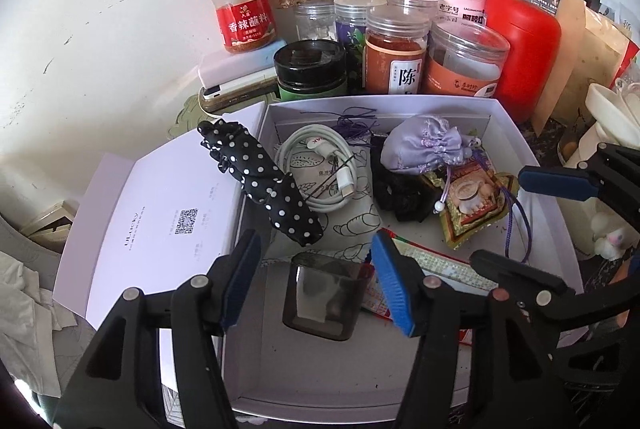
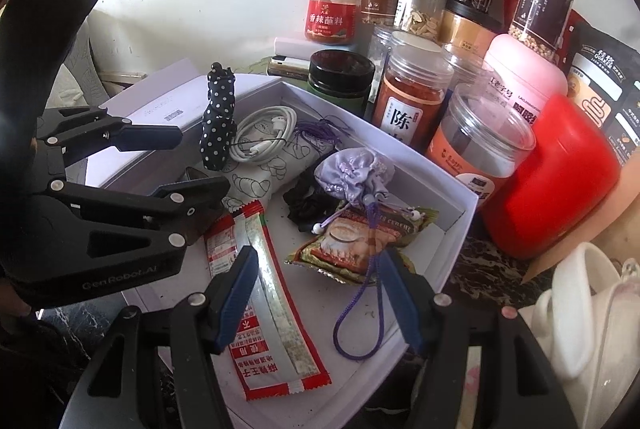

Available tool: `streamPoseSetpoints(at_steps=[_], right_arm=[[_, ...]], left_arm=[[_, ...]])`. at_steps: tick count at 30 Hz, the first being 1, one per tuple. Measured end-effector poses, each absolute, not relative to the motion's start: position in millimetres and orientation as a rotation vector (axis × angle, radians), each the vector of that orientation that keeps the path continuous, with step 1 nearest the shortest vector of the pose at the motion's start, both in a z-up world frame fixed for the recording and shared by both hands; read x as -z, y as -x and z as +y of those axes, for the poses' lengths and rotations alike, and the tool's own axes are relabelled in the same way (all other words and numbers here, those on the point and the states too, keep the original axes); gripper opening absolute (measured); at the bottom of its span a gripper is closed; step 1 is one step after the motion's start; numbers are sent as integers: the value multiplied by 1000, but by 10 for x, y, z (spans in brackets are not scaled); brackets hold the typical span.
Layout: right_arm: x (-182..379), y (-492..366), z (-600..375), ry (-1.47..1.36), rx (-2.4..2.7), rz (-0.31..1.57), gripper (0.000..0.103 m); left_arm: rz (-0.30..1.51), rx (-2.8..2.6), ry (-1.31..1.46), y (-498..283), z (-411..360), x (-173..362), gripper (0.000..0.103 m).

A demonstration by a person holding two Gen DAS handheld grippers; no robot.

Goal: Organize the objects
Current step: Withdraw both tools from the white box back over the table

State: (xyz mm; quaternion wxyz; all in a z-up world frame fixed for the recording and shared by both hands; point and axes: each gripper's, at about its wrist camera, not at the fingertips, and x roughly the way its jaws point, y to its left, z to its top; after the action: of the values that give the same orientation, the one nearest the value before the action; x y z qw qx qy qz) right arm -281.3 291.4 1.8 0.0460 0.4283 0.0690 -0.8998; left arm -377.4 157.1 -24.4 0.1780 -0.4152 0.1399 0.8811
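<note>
Scuffed white wall [image 1: 100, 29] behind, streaked with dark marks. Dark marbled counter [image 2: 472, 265] beneath, white-veined. Crumpled pale cloth [image 1: 24, 309] at the left edge. Soft, even daylight throughout.

Cable [image 1: 320, 165], pouch [image 1: 424, 145] and sachet [image 2: 268, 293] inside the box [image 1: 536, 197], jars [image 1: 394, 53] behind it.

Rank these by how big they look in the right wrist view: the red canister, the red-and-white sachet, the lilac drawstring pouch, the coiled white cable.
1. red canister
2. red-and-white sachet, though it lies nearest the camera, which inflates it
3-4. lilac drawstring pouch and coiled white cable: too alike to rank.
</note>
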Motion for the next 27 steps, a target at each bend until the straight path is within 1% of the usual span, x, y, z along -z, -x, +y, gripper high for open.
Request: streamPoseSetpoints(at_steps=[8, 16, 20, 22, 27], right_arm=[[-236, 2713, 2935, -1282, 2768, 218, 64], [-477, 2583, 2897, -1216, 2803, 222, 64], [-605, 2504, 2854, -1176, 2810, 222, 64], [-676, 2449, 2830, -1151, 2818, 223, 64], [-853, 2285, 2745, -1106, 2840, 236, 64]], left_arm=[[342, -2517, 1184, 3710, 1514, 49, 59], [358, -2556, 1151, 3539, 1426, -204, 68], [344, -2572, 1134, 3437, 1348, -373, 70], [348, -2585, 1127, 3391, 1321, -451, 73], [345, -2609, 1106, 3225, 1235, -657, 76]])
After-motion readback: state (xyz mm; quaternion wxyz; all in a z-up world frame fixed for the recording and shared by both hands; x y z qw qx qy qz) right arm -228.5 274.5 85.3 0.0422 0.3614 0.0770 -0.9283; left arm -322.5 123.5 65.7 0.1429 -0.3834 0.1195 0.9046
